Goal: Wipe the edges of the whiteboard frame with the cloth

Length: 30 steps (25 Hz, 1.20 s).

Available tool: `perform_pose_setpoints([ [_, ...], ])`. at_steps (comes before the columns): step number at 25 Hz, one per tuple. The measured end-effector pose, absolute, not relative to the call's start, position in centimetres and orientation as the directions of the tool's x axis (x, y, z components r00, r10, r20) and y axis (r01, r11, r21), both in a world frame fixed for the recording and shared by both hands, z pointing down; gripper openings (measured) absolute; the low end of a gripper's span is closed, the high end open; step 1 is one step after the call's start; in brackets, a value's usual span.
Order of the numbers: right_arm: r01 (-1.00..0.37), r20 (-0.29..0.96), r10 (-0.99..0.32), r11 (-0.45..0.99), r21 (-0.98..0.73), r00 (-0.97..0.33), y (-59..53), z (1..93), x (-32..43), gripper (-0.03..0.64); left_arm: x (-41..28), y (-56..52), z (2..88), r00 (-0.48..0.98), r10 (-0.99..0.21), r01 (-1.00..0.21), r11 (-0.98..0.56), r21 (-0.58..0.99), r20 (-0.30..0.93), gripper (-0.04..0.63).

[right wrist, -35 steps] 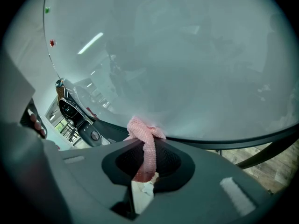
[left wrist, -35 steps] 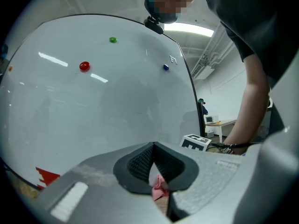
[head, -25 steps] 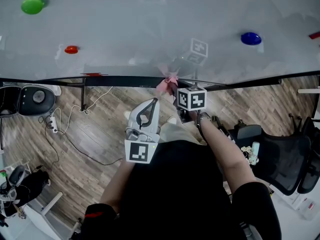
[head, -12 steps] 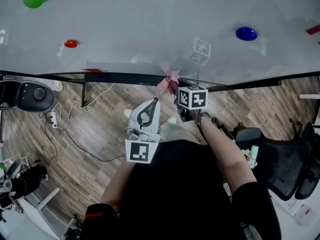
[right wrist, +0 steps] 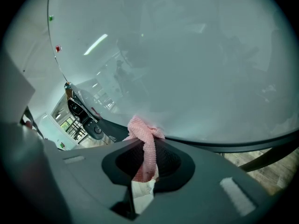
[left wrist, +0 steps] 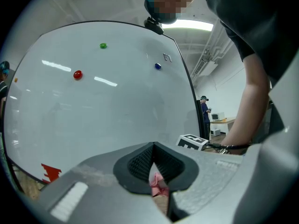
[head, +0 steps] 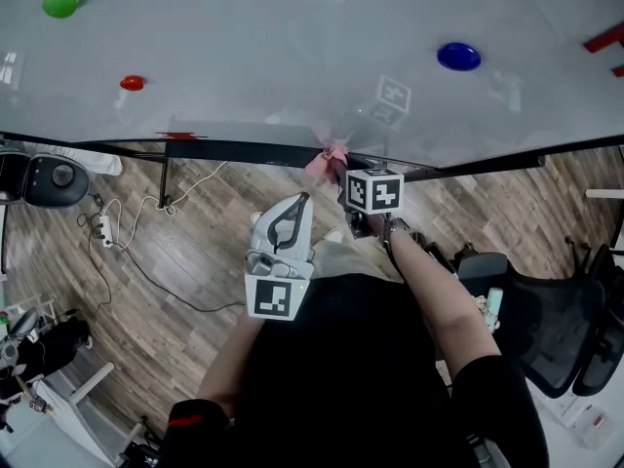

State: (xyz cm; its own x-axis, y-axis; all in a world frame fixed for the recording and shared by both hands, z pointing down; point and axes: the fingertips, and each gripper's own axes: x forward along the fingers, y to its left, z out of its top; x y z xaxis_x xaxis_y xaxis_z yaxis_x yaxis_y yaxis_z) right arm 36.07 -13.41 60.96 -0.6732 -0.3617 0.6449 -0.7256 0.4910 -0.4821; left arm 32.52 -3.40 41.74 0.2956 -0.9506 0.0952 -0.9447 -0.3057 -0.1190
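While clamping the pink cloth (head: 331, 156) and pressing its bunched knot against the black bottom edge of the whiteboard frame (head: 244, 152), near the middle of that edge, holding almost the same spot in the head view as a second ago. Seeing the blue magnet (head: 458, 57) drifting left and upward over that second, with the red mark (head: 180, 136) at the bottom edge barely moving. Probably meaning a turn of the head more than a long stroke, so judging the wipe along this edge as creeping at most.

Gripping with the right gripper (head: 341, 171) fully closed on a strand of the cloth, knot sticking out past the jaw tips. Keeping the left gripper (head: 300, 201) back from the whiteboard, over the floor (head: 175, 252), jaws closed together on nothing.

Getting from the right gripper view what the head view is lacking: the strand running down between the jaws and the knot touching the frame. Catching in the left gripper view the frame's right side curving upward, plus a glimpse of the cloth lying beyond its own closed tips, not between them.
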Motion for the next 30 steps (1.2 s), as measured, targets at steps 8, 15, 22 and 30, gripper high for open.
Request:
perform_pose_setpoints([
  [8, -0.73, 0.647, -0.366, 0.487, -0.48, -0.669, -13.6, 60.9, 37.0, 0.057, 33.7, -3.8, 42.2, 0.322, -0.939, -0.937, -0.334, -0.101, 0.118, 0.0],
  [15, -0.742, 0.653, -0.376, 0.47, -0.478, -0.658, -13.8, 61.1, 37.8, 0.058, 34.3, -4.2, 41.9, 0.351, -0.931, -0.926, -0.362, -0.11, 0.104, 0.0],
  [22, -0.753, 0.663, -0.38, 0.461, -0.47, -0.645, -13.8, 61.2, 38.7, 0.058, 34.9, -4.7, 41.8, 0.369, -0.924, -0.918, -0.379, -0.118, 0.095, 0.0],
  [30, -0.76, 0.665, -0.388, 0.451, -0.468, -0.639, -13.9, 61.3, 39.5, 0.058, 35.6, -4.9, 41.5, 0.394, -0.915, -0.906, -0.402, -0.131, 0.084, 0.0],
])
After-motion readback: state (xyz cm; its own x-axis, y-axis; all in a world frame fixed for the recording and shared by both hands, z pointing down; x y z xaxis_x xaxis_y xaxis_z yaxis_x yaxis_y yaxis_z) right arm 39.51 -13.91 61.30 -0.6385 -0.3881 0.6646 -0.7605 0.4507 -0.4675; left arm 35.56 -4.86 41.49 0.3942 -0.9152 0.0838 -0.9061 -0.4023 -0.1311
